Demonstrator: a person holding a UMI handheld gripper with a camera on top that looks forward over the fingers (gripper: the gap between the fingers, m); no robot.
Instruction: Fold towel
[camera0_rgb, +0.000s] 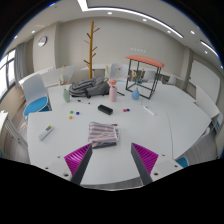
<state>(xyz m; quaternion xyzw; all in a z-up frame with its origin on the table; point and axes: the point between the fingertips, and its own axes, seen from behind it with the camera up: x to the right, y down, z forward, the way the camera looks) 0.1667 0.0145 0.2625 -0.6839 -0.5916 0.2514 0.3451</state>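
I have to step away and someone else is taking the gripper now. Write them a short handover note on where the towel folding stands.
Gripper: fingers open, holding nothing, above the near edge of the white table.
Towel: striped, lying on the table just ahead of the fingers, already in a compact bundle with some folds; not touched now.
Done: how many folds were made cannot be told from this view.
Left: check whether another fold is needed; if so, move forward and grasp an edge of the towel.

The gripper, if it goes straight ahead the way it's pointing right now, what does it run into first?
Probably the folded striped towel, lying on the white table just ahead of the open gripper. Beyond it lies a black object, though depth is hard to judge.
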